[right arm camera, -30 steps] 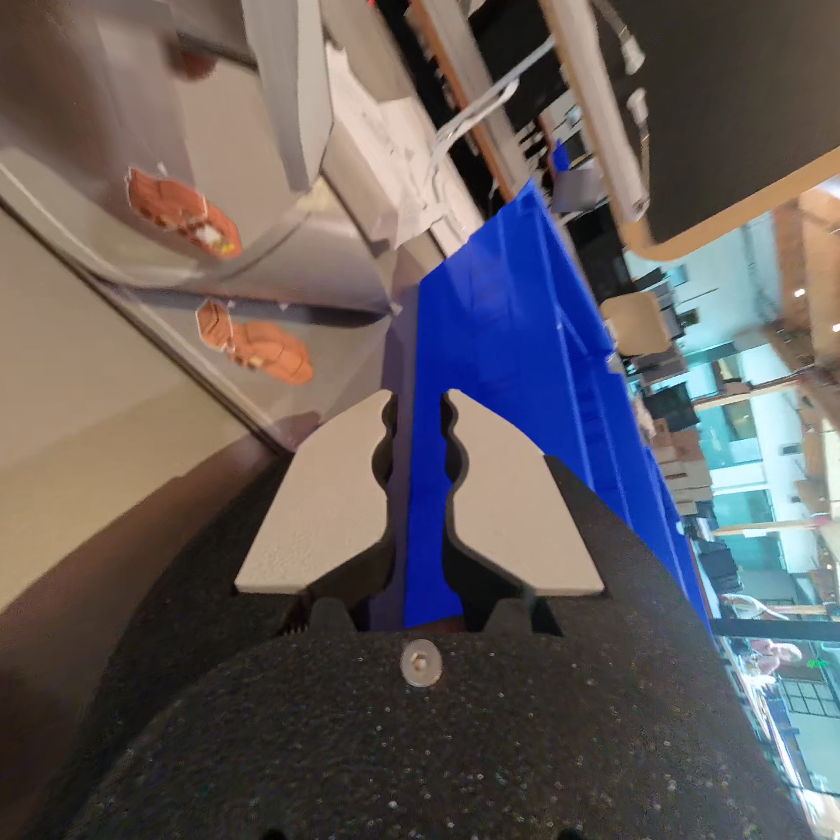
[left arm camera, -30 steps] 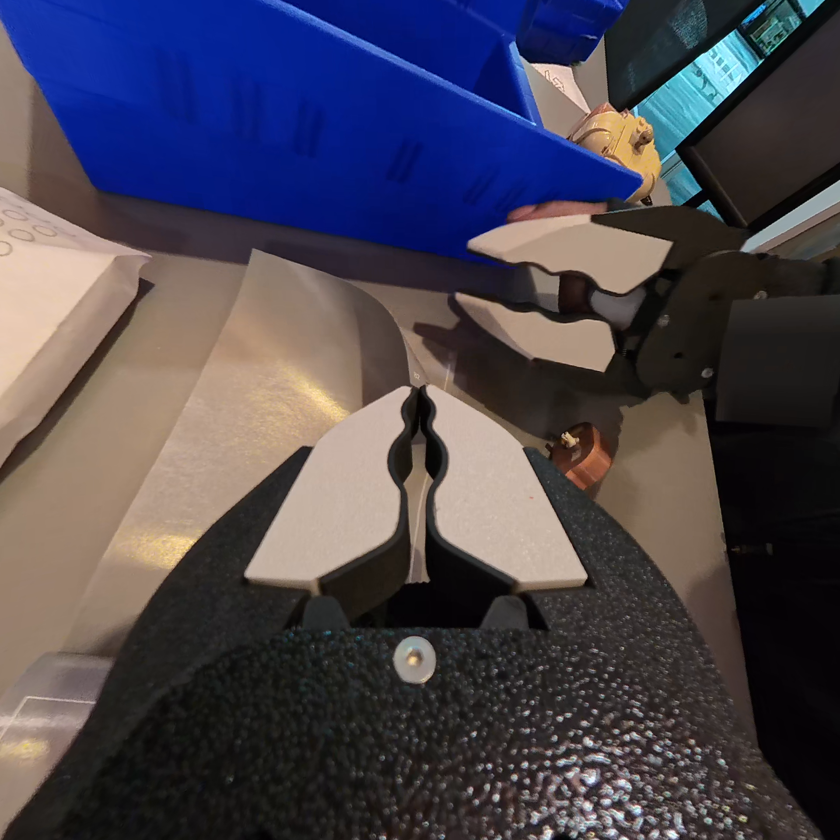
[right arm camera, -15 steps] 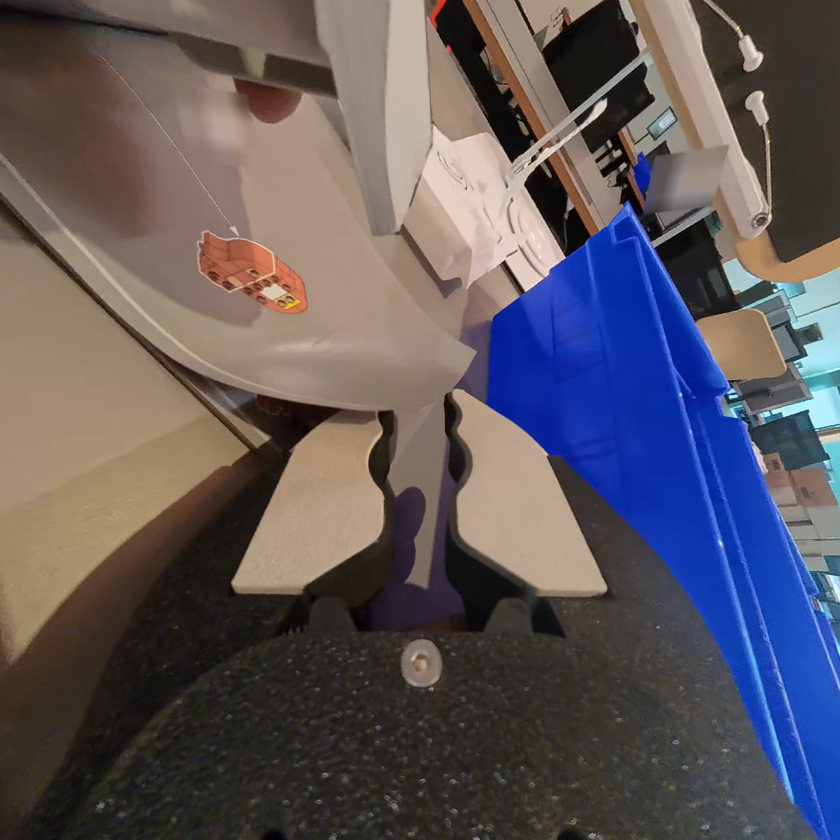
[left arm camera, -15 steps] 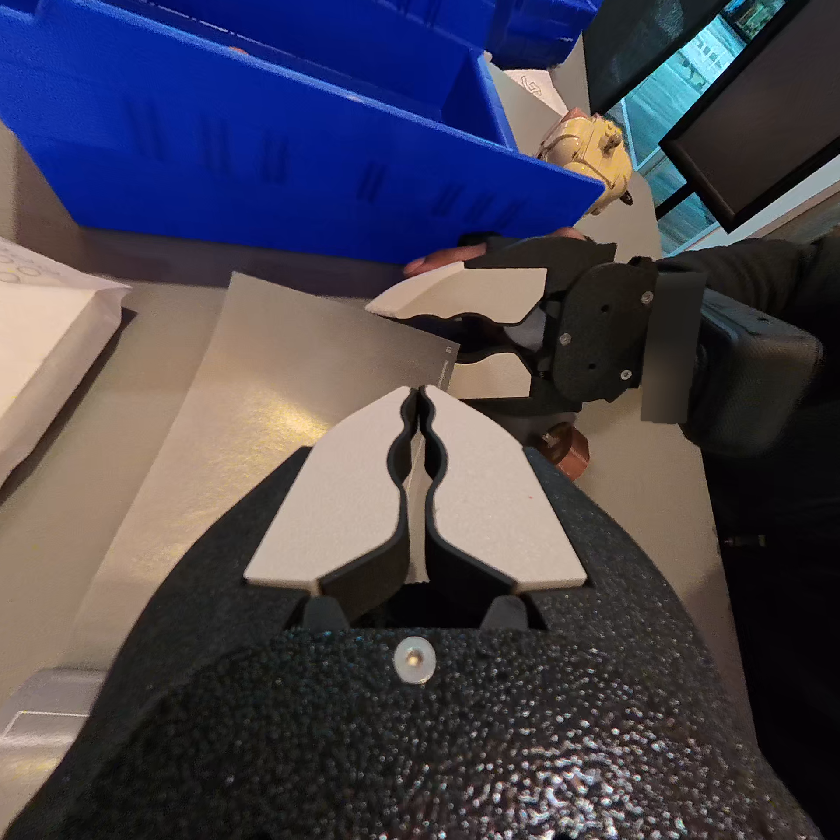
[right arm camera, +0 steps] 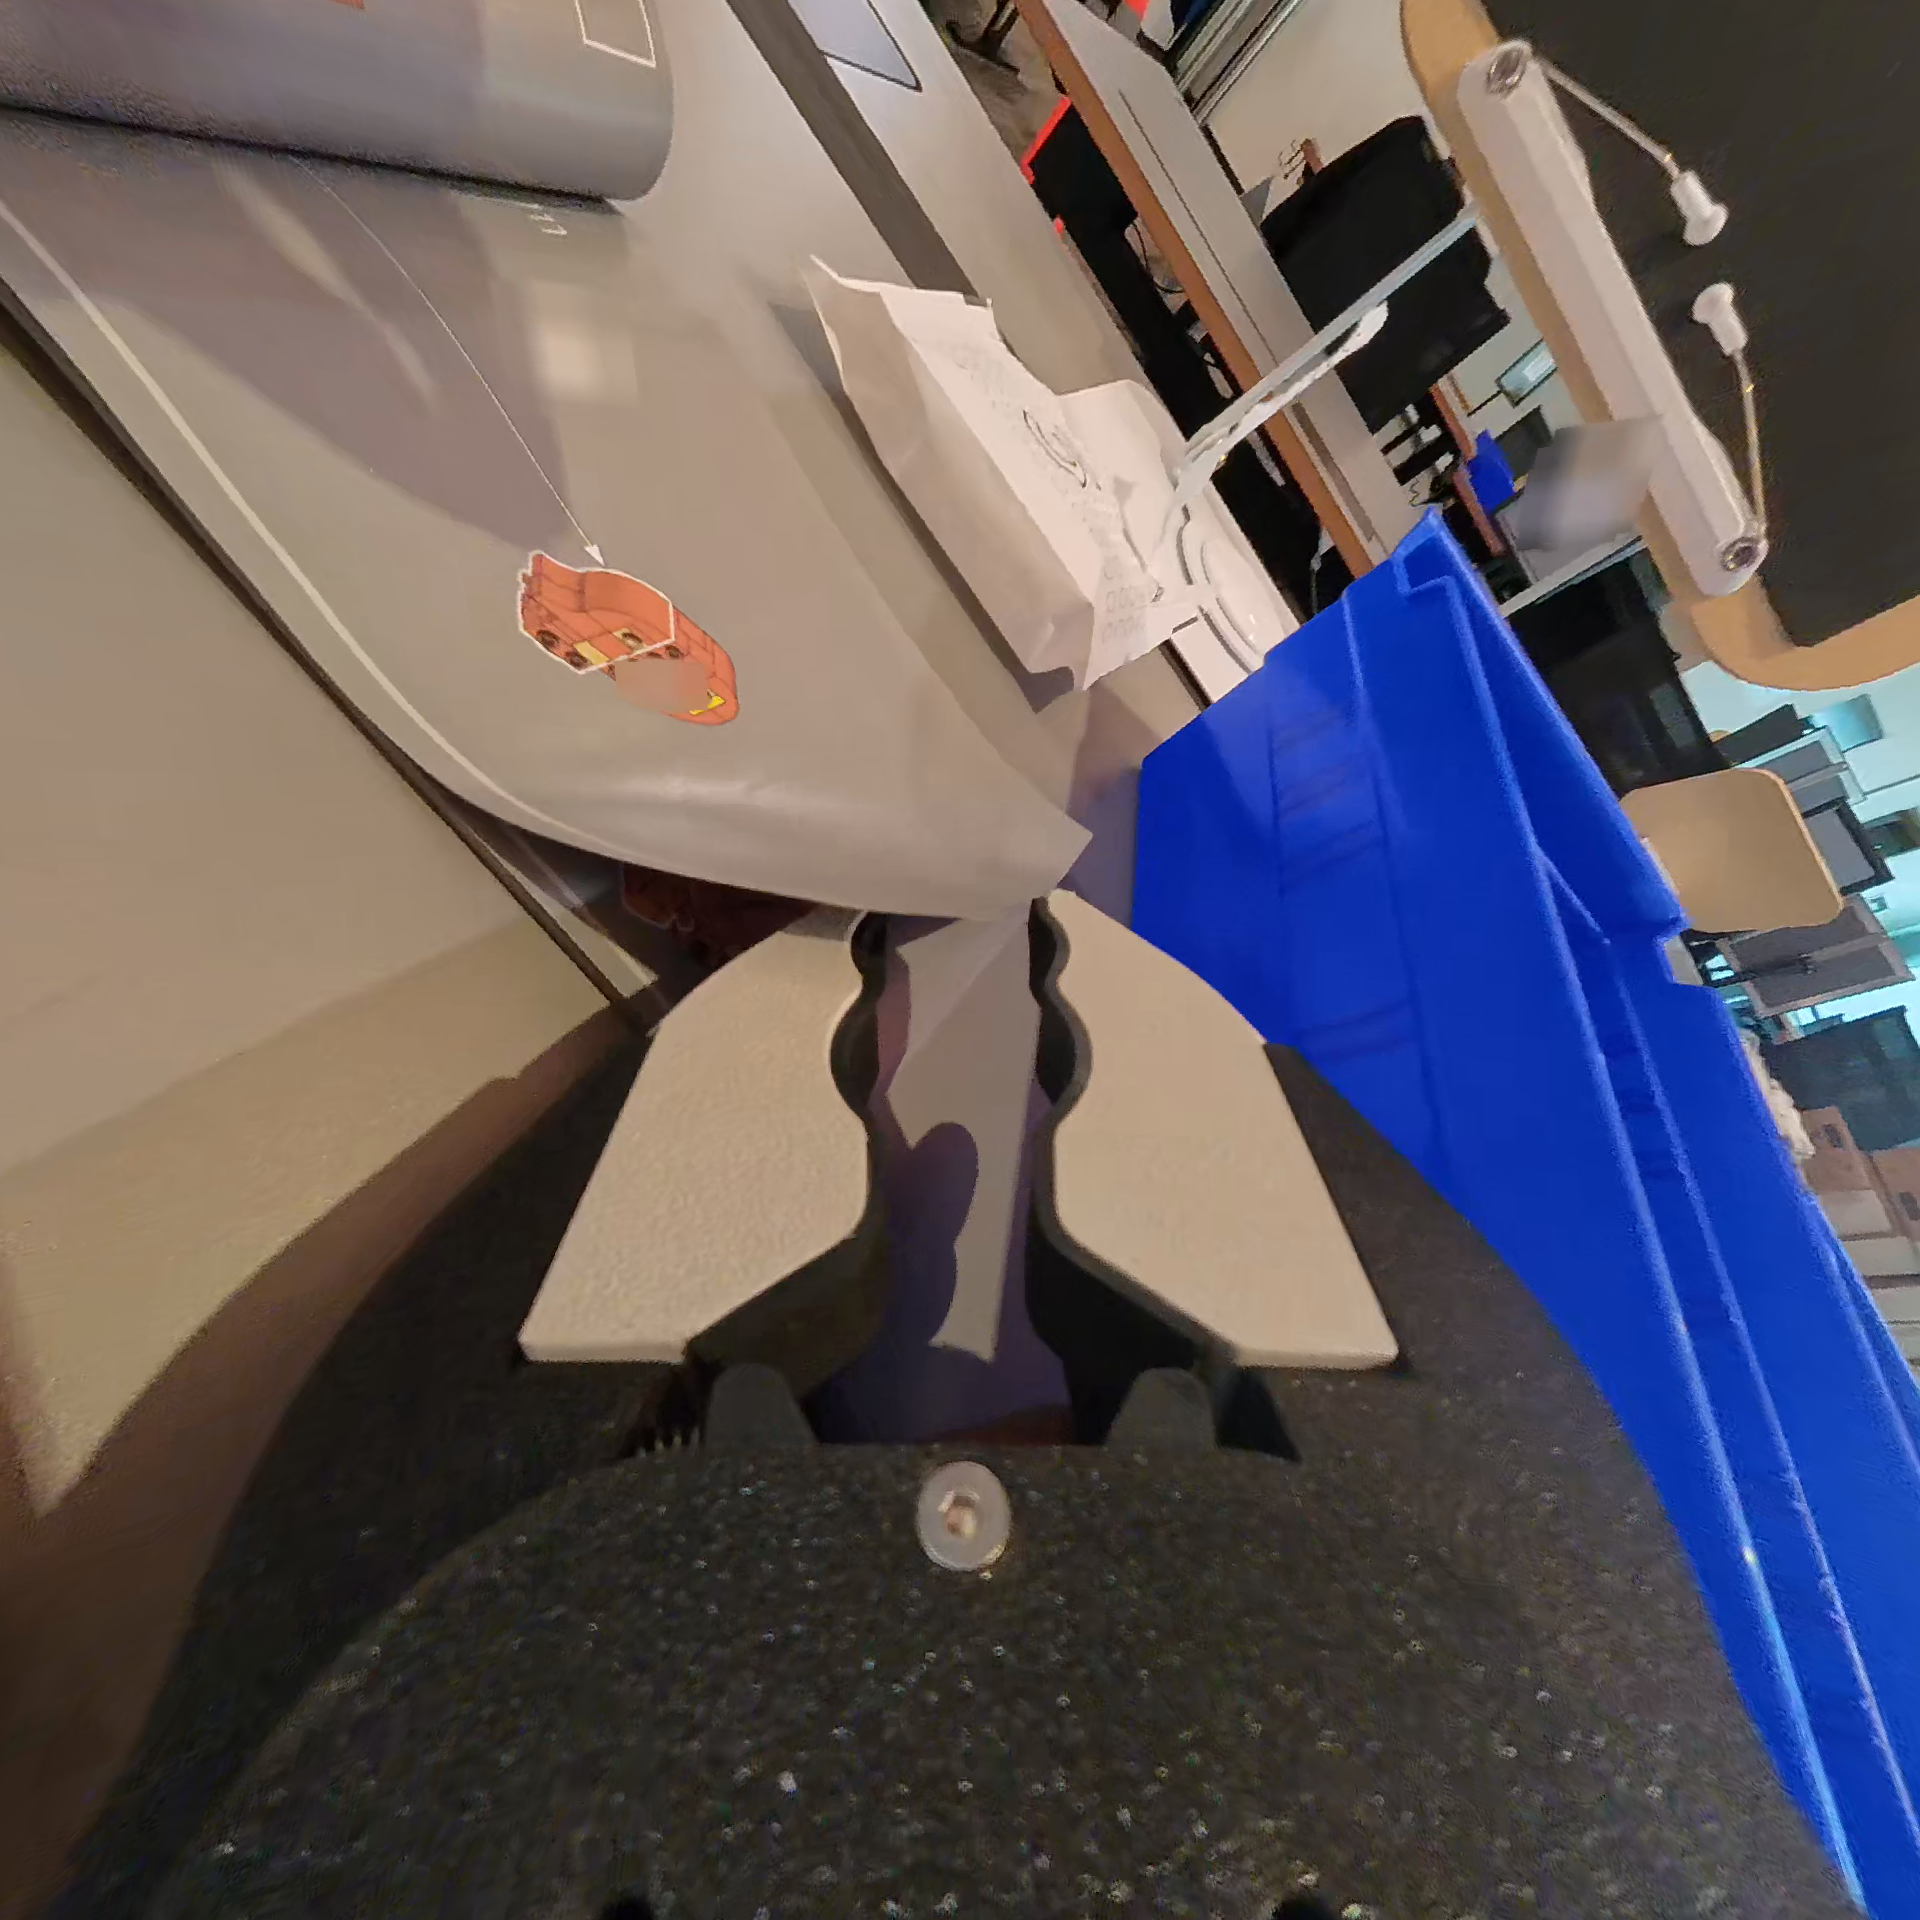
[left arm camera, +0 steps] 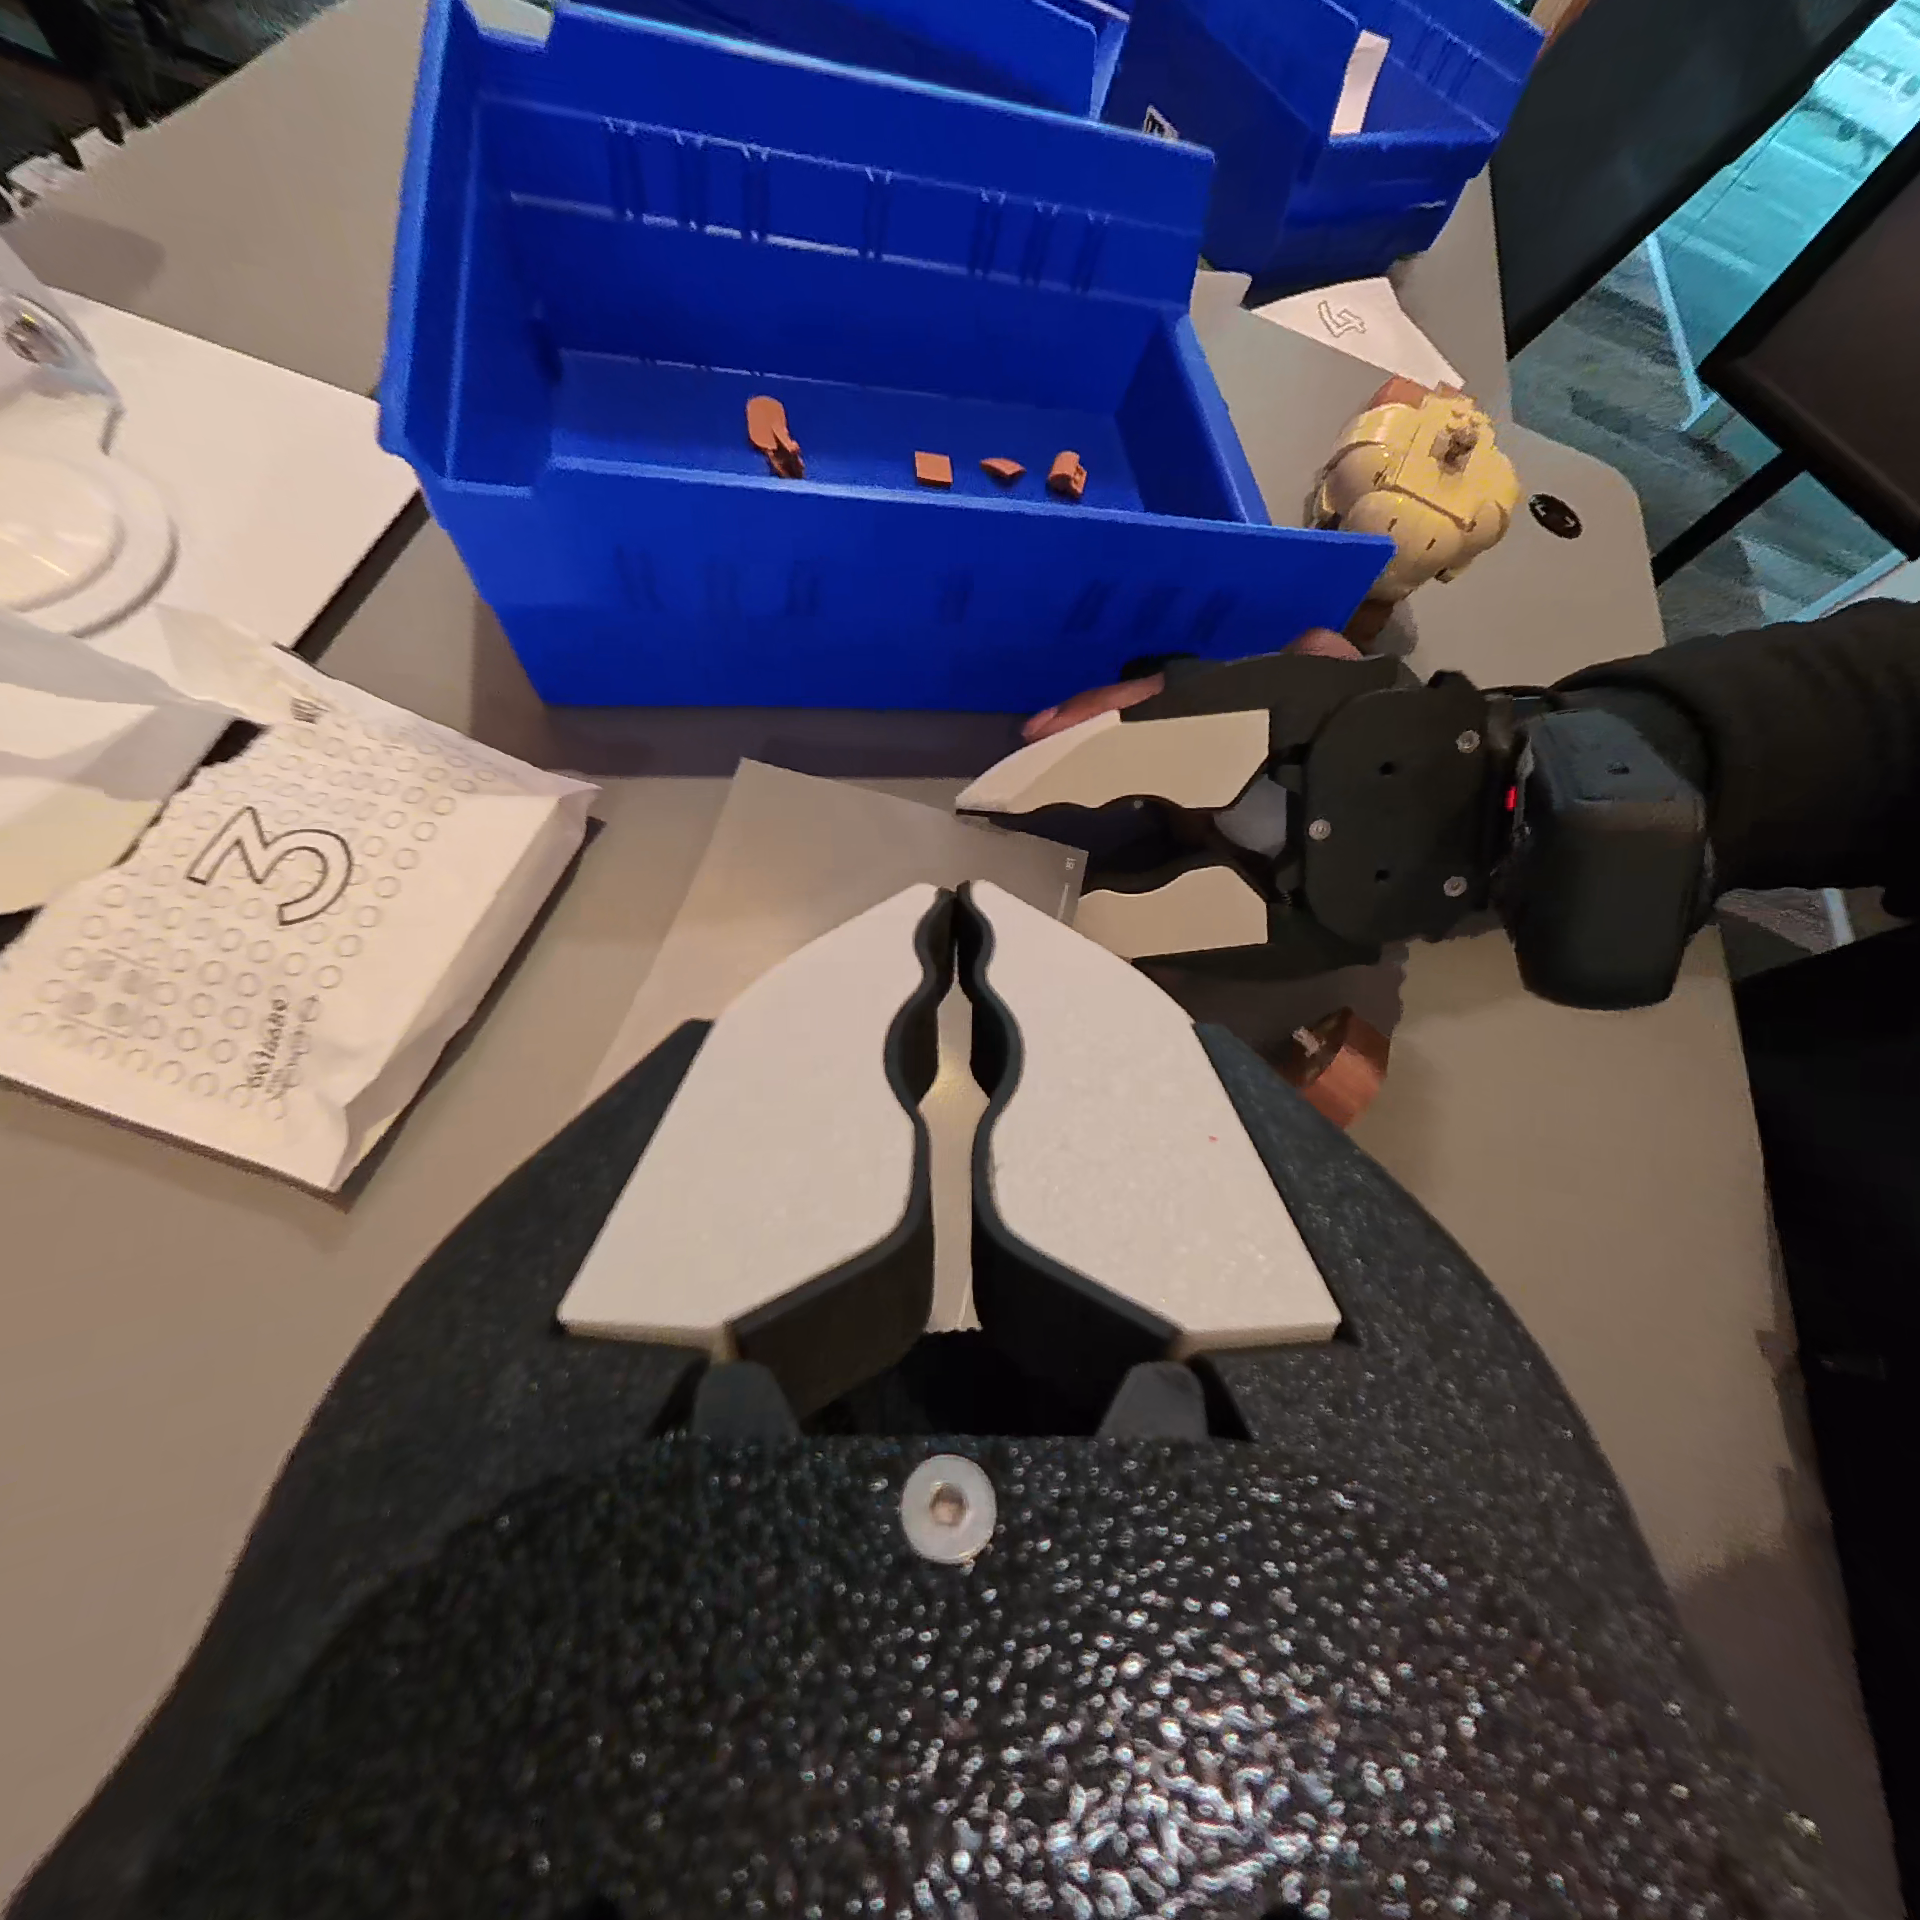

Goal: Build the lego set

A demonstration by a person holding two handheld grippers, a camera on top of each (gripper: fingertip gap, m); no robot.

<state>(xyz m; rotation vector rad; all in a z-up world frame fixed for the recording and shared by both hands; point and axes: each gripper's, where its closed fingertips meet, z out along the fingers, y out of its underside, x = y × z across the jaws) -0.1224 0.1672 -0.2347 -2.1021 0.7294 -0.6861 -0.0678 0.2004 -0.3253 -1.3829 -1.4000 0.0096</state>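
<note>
My left gripper (left arm camera: 954, 891) is shut on the near edge of a grey glossy page (left arm camera: 831, 883), which runs up between its fingers. The page lies in front of a blue bin (left arm camera: 935, 613). My right gripper (left arm camera: 1023, 862) comes in from the right, turned on its side and open, one finger above and one below the page's far right corner. In the right wrist view that corner (right arm camera: 966, 1091) stands loose between the spread fingers of my right gripper (right arm camera: 951, 920). The page (right arm camera: 831, 727) curls upward and bears a drawing of an orange brick part (right arm camera: 623, 644).
The blue bin (right arm camera: 1403, 831) holds several small brown bricks (left arm camera: 774, 426). A white paper bag (left arm camera: 260, 935) lies left of the page. A cream brick model (left arm camera: 1413, 499) stands behind the right hand. A small brown piece (left arm camera: 1340, 1049) sits on the table under the right gripper.
My right gripper moved in from the right and its jaws widened around the page's corner. My left gripper stayed shut on the page and rose, so the bin's inside now shows.
</note>
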